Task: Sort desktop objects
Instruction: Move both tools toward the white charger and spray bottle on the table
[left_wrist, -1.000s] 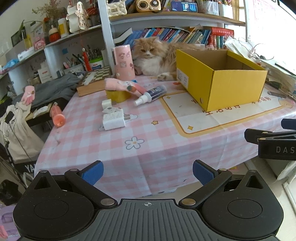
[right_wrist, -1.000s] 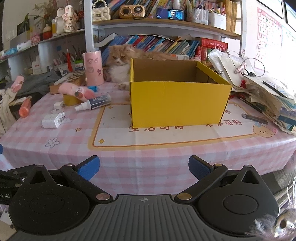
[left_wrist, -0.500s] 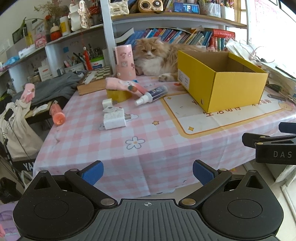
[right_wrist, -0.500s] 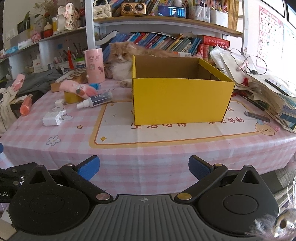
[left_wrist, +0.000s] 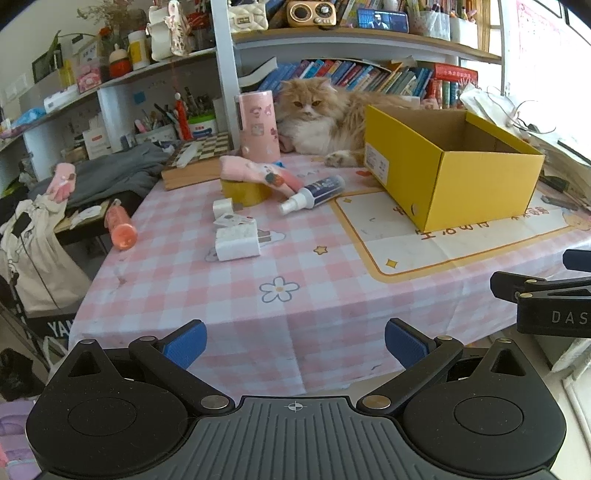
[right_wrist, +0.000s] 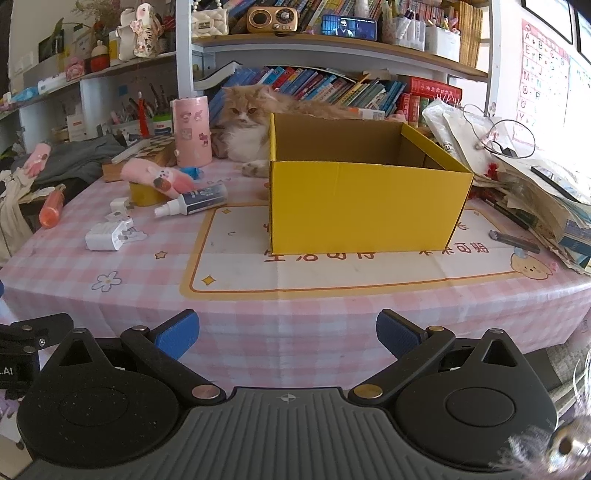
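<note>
An open yellow cardboard box (left_wrist: 454, 173) (right_wrist: 365, 206) stands on the pink checked tablecloth (left_wrist: 258, 295). Left of it lie a white spray bottle (left_wrist: 314, 194) (right_wrist: 192, 201), a white charger plug (left_wrist: 236, 242) (right_wrist: 109, 236), a smaller white plug (left_wrist: 222, 208) (right_wrist: 120, 205), and a pink pouch (left_wrist: 258, 175) (right_wrist: 157, 177) on a yellow block (left_wrist: 243, 194). My left gripper (left_wrist: 293, 341) is open and empty before the table's front edge. My right gripper (right_wrist: 288, 334) is open and empty, facing the box.
A ginger cat (left_wrist: 321, 122) (right_wrist: 247, 125) lies behind the box beside a pink cylinder (left_wrist: 256, 125). An orange bottle (left_wrist: 120, 225) lies at the left edge. Papers and books (right_wrist: 517, 177) pile at the right. Shelves stand behind.
Both grippers have risen slightly and moved a little toward the table. The objects on the table have not moved.
</note>
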